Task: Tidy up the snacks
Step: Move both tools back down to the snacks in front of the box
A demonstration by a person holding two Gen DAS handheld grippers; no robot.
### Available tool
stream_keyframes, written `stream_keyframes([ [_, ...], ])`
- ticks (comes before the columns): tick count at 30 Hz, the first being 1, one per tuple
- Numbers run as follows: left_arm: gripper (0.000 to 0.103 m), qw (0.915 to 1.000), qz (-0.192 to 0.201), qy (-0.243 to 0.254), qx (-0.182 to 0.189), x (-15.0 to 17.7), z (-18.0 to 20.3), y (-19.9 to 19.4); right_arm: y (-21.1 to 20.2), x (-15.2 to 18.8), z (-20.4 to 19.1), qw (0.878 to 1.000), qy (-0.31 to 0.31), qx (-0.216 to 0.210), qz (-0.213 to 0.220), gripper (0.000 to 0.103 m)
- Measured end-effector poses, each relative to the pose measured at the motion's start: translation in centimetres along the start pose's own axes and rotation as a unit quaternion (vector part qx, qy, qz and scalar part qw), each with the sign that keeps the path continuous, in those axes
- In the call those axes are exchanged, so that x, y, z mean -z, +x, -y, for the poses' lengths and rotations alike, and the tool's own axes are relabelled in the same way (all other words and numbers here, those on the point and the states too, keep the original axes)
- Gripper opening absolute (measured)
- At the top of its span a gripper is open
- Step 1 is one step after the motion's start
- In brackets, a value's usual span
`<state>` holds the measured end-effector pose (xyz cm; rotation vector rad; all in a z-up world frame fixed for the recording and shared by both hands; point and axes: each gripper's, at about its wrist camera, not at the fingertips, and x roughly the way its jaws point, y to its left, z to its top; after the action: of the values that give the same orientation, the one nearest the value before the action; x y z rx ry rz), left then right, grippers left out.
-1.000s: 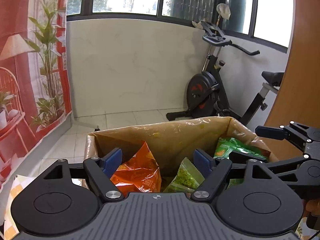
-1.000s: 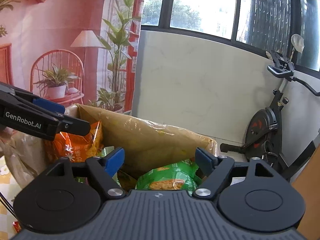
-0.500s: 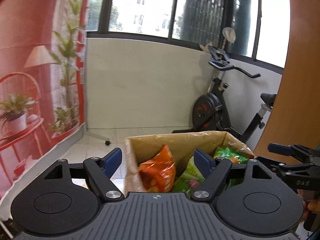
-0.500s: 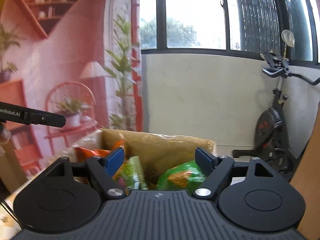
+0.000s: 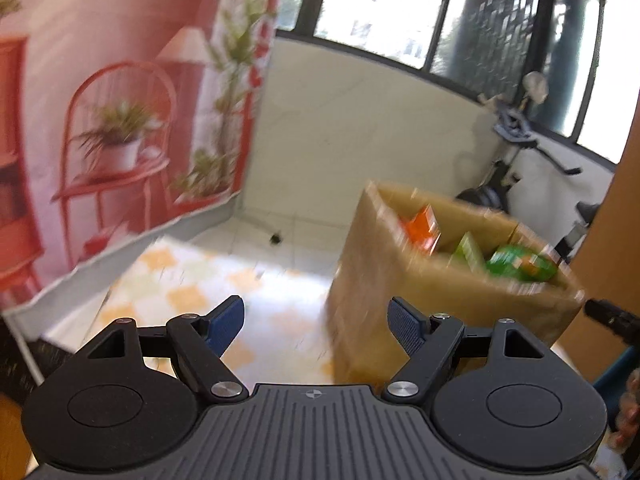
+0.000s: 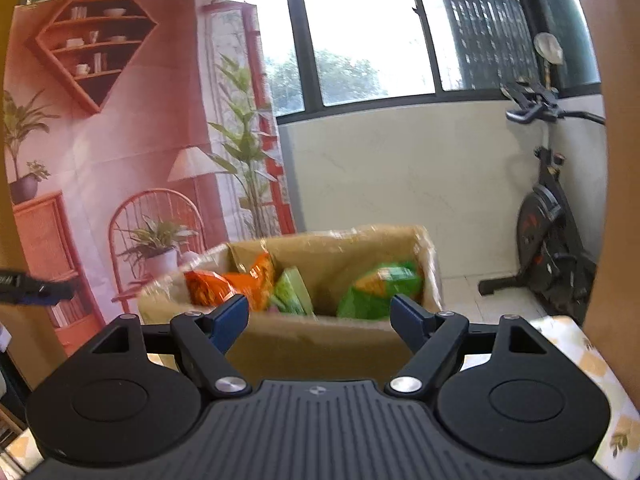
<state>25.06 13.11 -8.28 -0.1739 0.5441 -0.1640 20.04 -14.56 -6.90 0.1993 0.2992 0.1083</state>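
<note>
A brown cardboard box [image 5: 404, 304] stands on the checked tablecloth [image 5: 188, 280]; it also shows in the right wrist view [image 6: 320, 340]. It holds orange snack bags [image 6: 244, 284], a light green packet [image 6: 294, 290] and a green bag [image 6: 380, 284]. In the left wrist view the orange bag [image 5: 420, 228] and green bag [image 5: 520, 264] are blurred. My left gripper [image 5: 316, 326] is open and empty, back from the box and to its left. My right gripper [image 6: 320, 320] is open and empty, in front of the box.
An exercise bike [image 6: 548, 216] stands on the floor at the right. A printed red backdrop [image 6: 120, 140] hangs at the left. A wooden panel [image 5: 604, 220] borders the right side. The left gripper's tip [image 6: 32, 290] shows at the left edge of the right wrist view.
Both grippers have pulled back from over the box. The left one has swung left, so the box now sits to its right. Both stay open and empty.
</note>
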Motion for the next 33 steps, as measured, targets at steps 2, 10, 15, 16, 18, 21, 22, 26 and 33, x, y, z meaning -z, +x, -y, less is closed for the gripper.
stream_keyframes([
  [2,0.081,0.9998,-0.017,-0.014,-0.005,1.9,-0.3,0.2,-0.2,1.2,0.0,1.0,-0.008,0.015,-0.003,0.08],
  [10,0.081,0.9964,-0.083,0.009,-0.014,8.1,1.0,2.0,-0.7,6.8,1.0,0.998,-0.002,0.037,-0.054,0.08],
  [15,0.081,0.9957,-0.092,0.002,-0.009,10.5,1.5,2.0,-0.8,9.5,2.5,0.995,0.002,0.059,-0.075,0.08],
  [16,0.081,0.9956,-0.093,0.002,-0.009,11.1,2.0,2.1,-0.8,9.9,2.7,0.995,0.002,0.062,-0.076,0.08],
  [18,0.081,0.9949,-0.101,0.006,-0.008,11.8,2.5,2.3,-0.7,10.8,3.3,0.995,0.0,0.069,-0.078,0.08],
  [21,0.081,0.9938,-0.109,0.018,-0.007,12.8,3.5,2.2,-0.3,11.9,3.9,0.993,0.001,0.081,-0.088,0.079],
  [22,0.081,0.9938,-0.11,0.019,-0.007,12.9,3.6,2.2,-0.1,12.3,4.0,0.992,-0.006,0.083,-0.091,0.079],
  [26,0.081,0.9937,-0.11,0.018,-0.013,13.4,4.0,2.0,1.3,14.0,4.6,0.99,-0.018,0.079,-0.114,0.073],
  [33,0.081,0.9929,-0.116,-0.002,-0.026,13.8,3.5,2.1,3.2,15.9,5.7,0.987,0.003,0.075,-0.14,0.066],
])
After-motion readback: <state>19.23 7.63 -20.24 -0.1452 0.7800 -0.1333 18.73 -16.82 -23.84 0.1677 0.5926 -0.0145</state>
